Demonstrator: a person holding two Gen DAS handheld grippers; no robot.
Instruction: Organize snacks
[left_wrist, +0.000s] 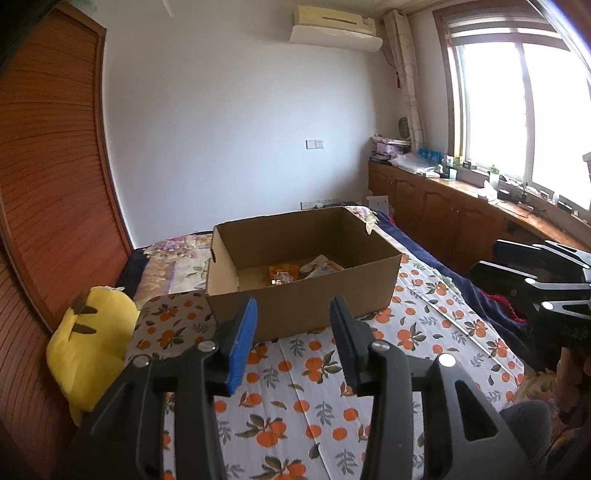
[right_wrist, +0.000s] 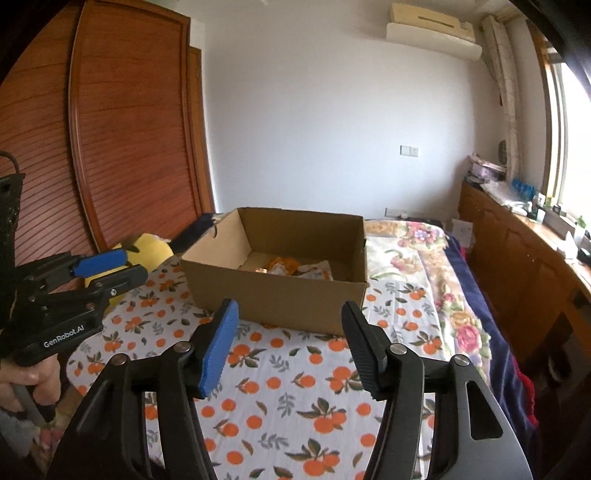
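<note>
Over on our far left sits the yellow plush toy (left_wrist: 92, 347), off to the side of the left gripper (left_wrist: 293, 339), and we leave it alone. The left gripper hangs above the orange-print sheet (left_wrist: 295, 413) with its jaws spread and nothing between them. Straight ahead of those fingers, a little below their line, stands the cardboard box (left_wrist: 295, 295), its near wall facing us and its long axis running across our view, left to right. Down inside it, toward the right half of the floor, we can make out the snack packets (left_wrist: 295, 275), orange and white wrappers, too small to name. Moving right, the right gripper (right_wrist: 290, 341) is parted too, holding nothing, and from its side the box (right_wrist: 273, 295) lies dead ahead with the packets (right_wrist: 295, 267) just beyond the near wall. No loose snacks show on the sheet ahead of either tool. We judge both hands about equally near the box; any reach into it has to clear that near wall from above first.
</note>
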